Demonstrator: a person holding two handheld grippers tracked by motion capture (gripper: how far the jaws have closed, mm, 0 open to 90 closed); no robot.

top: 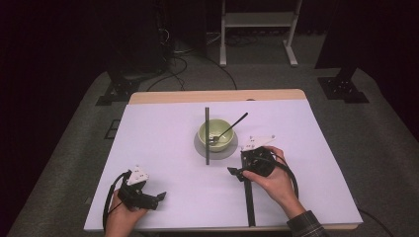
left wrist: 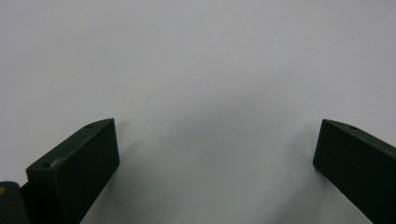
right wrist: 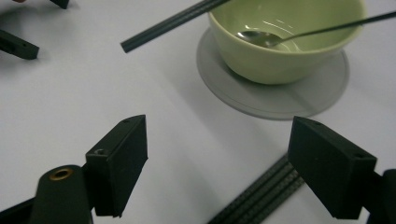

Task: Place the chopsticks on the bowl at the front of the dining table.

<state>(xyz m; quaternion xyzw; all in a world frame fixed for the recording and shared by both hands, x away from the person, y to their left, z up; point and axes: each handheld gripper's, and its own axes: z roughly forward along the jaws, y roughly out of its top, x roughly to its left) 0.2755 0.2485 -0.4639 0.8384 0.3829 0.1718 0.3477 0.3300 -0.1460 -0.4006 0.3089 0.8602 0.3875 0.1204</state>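
High view: right gripper [top: 236, 172], jaws apart, beside a stiff, light black strip [top: 248, 197] on the counter [top: 163, 143]; left gripper view: left gripper [left wrist: 215, 154] open, empty; right gripper view: strip best pinched across its narrow ribbed width.

One green bowl [top: 214, 134] is sitting near the middle of the white counter [top: 163, 163], on one grey round saucer [top: 201, 149]. One spoon [top: 230, 128] is lying in the bowl, its handle pointing toward two o'clock. Two dark strips are lying on the counter: one strip [top: 207, 136] at the bowl's nine o'clock, the other strip [top: 248, 200] at its five o'clock. Two grippers are showing: one left gripper [top: 159, 197] at seven o'clock and one right gripper [top: 233, 172] at five o'clock.
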